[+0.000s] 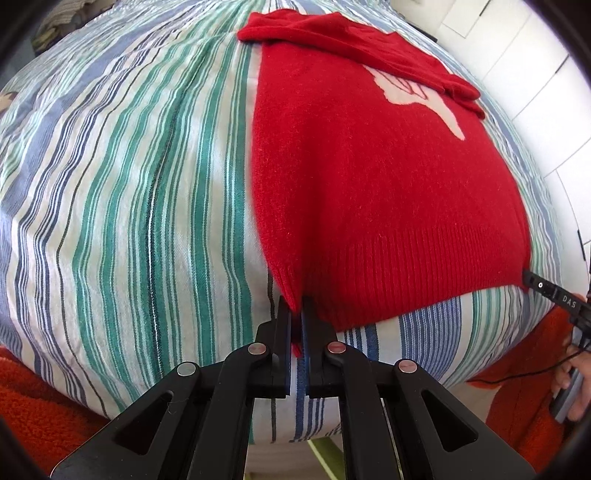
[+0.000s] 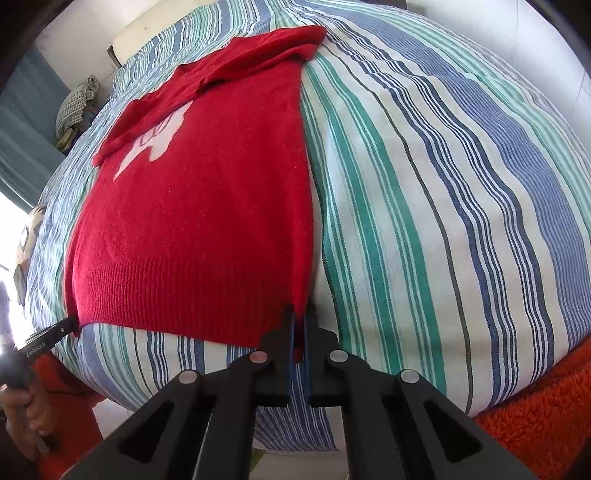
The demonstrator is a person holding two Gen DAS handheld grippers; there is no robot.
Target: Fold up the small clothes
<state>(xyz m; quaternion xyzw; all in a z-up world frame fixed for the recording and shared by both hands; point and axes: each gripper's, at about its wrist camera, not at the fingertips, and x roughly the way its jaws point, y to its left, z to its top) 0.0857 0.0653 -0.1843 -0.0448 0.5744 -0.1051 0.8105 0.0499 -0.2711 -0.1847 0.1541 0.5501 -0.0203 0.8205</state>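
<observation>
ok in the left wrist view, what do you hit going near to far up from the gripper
left gripper pinching the ribbed hem corner → red sweater body → pale motif → folded sleeve → striped bedcover beyond

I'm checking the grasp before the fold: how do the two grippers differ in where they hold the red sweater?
The left gripper pinches the hem's left corner of the red sweater; the right gripper pinches the hem's right corner. The sleeves folded across the chest slant toward the right gripper's side in the left view. Both grippers are shut on the ribbed hem, near the edge of the striped bedcover.
</observation>
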